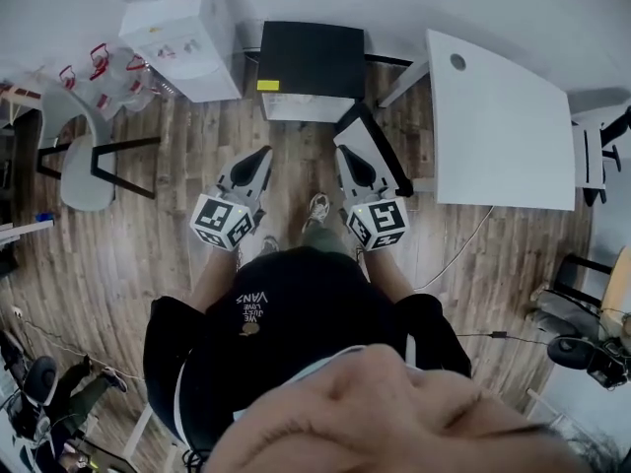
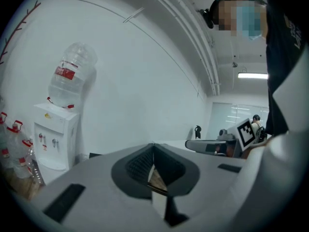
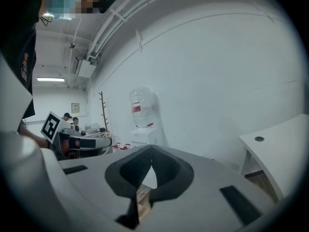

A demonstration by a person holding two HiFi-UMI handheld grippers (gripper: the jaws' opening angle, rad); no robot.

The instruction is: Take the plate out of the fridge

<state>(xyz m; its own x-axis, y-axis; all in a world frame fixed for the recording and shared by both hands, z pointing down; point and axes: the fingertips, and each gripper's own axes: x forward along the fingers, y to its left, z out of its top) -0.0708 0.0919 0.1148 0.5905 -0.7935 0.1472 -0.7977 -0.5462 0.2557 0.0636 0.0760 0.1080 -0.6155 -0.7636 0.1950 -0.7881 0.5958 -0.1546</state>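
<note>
Furniture crowds the approach, and that is the first risk. The white table [image 1: 503,126] stands just to the right of the fridge [image 1: 311,59], so a door swung that way, or an elbow drawn back with a load, could knock its edge. I cannot tell which side the door hinges on. To the left stand the water dispenser [image 1: 187,42] and a chair [image 1: 84,156], farther off and less likely to be struck.

The fridge itself is low and sits on the floor ahead of the person's feet. Nothing shows a door swung out, so I judge it closed and the opening step not yet begun. The plate shows in no view; presumably it is inside (on which shelf, or under what, nobody can say from here). Reaching in will mean crouching, and a blind reach could hit a shelf or other contents.

The left gripper [image 1: 264,154] and right gripper [image 1: 347,154] both point towards the fridge front, side by side and apart from it. Each gripper view shows its jaws meeting at the tips with nothing between them. Pressed together like that, they can take neither a door edge nor a plate rim, so pushing forward without spreading them would only bump the door.

A thin plate pinched at one edge may tip or slide out, so the second gripper should support it.

A cable [image 1: 463,249] trails over the floor to the right, a snag for a backward step.
</note>
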